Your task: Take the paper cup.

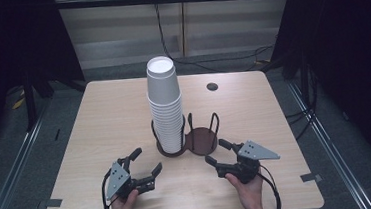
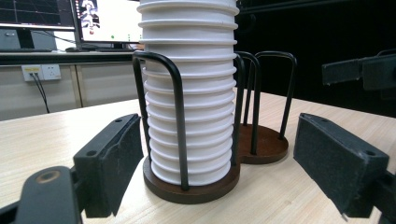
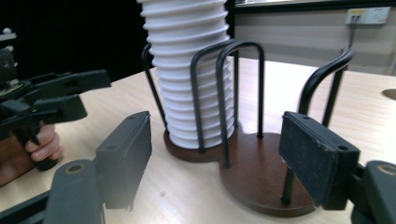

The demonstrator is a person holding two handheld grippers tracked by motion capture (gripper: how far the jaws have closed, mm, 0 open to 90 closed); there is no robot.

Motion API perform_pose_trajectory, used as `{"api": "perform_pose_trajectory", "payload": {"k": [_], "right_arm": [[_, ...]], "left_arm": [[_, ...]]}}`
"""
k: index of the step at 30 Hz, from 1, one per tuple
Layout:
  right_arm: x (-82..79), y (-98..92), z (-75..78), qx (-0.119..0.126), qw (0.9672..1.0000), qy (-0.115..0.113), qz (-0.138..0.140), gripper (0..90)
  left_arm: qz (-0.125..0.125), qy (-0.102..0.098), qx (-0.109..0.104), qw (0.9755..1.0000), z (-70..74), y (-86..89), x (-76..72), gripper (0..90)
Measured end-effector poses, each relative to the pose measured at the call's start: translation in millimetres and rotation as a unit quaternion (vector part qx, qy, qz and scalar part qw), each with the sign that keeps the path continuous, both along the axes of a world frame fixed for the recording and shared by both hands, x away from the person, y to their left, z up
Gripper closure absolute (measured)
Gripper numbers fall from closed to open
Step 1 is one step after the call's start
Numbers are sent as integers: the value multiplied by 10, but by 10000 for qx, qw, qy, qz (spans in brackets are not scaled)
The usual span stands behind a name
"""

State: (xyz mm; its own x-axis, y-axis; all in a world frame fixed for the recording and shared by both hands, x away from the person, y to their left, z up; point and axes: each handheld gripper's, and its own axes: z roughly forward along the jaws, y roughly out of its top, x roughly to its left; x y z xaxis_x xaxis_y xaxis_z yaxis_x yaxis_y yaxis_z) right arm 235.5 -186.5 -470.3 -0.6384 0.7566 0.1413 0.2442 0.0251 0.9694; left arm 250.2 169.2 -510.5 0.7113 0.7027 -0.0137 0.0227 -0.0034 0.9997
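Light wooden table [image 1: 99,121], round grommet hole [image 1: 212,87], monitors [image 2: 70,18], wall sockets [image 2: 41,72], trailing cables [image 1: 169,45]

Right gripper [image 3: 215,154] open before the cup holder

Its black jaws stand wide apart with nothing between them, above the table [image 3: 373,116]. Beyond them a brown two-ring holder [image 3: 252,182] with black wire loops keeps a stack of white cups [image 3: 187,70] in its far ring; the near ring is bare. At left, a hand [image 3: 44,144] holds the left gripper [image 3: 51,95].
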Motion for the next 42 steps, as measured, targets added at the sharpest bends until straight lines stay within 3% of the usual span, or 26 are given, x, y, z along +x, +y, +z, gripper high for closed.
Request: {"api": "perform_pose_trajectory", "payload": {"k": [2, 9, 11, 24, 33, 42], "right_arm": [[-2, -11, 42, -5, 10000, -22, -14, 249], [42, -12, 164, 45, 9996, 213, 166, 220], [50, -7, 194, -54, 9997, 193, 154, 214], [146, 46, 421, 5, 9980, 67, 635, 236], [252, 102, 605, -19, 9969, -9, 788, 172], [345, 119, 746, -31, 9956, 90, 934, 144]], "left_arm": [[0, 0, 2, 10000, 0, 0, 0, 156], [73, -20, 24, 10000, 2, 9, -1, 154], [14, 19, -23, 10000, 0, 1, -3, 155], [-7, 19, -20, 10000, 0, 13, -2, 158], [-46, 27, -39, 10000, 0, 11, -4, 158], [-34, 19, -40, 10000, -1, 12, -6, 158]]}}
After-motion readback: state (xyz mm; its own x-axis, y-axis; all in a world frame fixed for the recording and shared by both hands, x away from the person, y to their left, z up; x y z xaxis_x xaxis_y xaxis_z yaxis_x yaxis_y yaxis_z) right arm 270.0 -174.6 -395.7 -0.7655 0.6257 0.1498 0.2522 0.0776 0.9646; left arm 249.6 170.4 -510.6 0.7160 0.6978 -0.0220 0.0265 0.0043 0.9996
